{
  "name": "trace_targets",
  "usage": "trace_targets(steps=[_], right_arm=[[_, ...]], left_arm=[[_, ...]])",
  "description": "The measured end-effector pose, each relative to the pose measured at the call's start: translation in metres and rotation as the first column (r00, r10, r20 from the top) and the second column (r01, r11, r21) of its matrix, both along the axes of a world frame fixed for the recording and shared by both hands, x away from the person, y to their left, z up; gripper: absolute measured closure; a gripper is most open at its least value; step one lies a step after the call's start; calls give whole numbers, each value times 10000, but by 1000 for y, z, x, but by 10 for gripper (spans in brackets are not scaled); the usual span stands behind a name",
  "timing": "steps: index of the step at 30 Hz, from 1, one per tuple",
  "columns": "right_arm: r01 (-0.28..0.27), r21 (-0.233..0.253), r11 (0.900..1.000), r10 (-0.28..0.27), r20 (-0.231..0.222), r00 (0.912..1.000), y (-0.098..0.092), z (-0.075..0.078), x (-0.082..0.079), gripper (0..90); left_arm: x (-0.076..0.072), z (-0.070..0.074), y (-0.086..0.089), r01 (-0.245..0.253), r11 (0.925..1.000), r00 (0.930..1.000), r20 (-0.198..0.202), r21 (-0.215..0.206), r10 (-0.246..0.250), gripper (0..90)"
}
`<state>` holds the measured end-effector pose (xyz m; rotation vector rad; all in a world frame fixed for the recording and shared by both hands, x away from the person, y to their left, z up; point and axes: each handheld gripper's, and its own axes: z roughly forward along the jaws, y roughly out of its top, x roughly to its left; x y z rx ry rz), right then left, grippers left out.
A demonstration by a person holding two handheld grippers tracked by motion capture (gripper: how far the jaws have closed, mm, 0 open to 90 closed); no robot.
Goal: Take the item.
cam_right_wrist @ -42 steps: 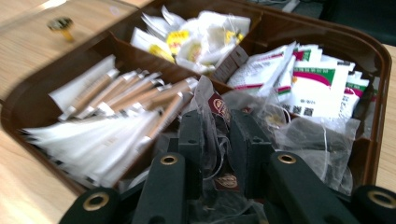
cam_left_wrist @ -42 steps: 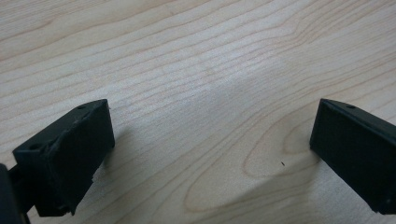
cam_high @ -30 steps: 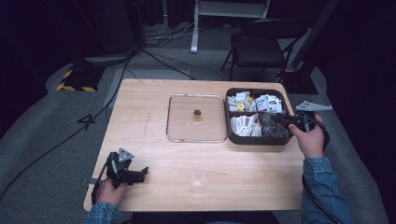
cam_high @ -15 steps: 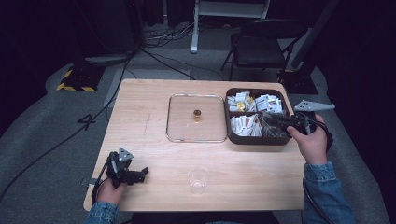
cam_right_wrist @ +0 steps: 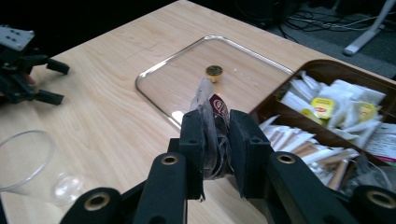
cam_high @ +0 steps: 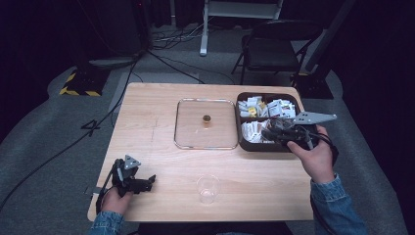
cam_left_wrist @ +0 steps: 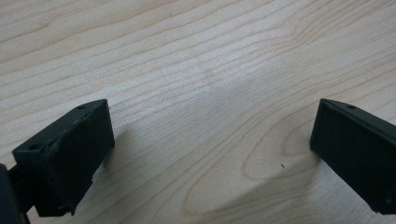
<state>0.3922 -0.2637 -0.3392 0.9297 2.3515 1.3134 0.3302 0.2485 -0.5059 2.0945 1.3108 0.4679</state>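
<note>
pinching a sachet [cam_right_wrist: 212, 133] in right tool [cam_right_wrist: 215, 154], left tool [cam_left_wrist: 210, 154] wide over bare table [cam_left_wrist: 196, 60]

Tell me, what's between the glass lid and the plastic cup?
Nothing. In the high view, only bare wooden table lies between the glass lid and the plastic cup.

A folding chair [cam_high: 274, 49] stands on grey carpet [cam_high: 49, 122] behind the wooden table [cam_high: 147, 112].
</note>
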Motion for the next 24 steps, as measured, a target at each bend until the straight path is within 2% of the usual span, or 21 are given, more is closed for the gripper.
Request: trace_targets(steps=[11,15,17,24], right_arm=[[-1098,-26,9940,1098,143,9939,32,1,-21,762],[-1648,-41,9863,1649,197,9861,48,3,-31,762],[-1748,-65,9846,1749,200,9844,50,3,-33,762],[-2517,126,9677,2518,-11,9678,71,1,-44,762]], left_arm=[[1,0,0,94,10000,10000,-4,14,-94,0],[1,0,0,98,9999,10000,-7,24,-98,0],[1,0,0,92,10000,10000,4,22,-92,0],[0,0,0,5,10000,10000,-2,-22,-5,0]])
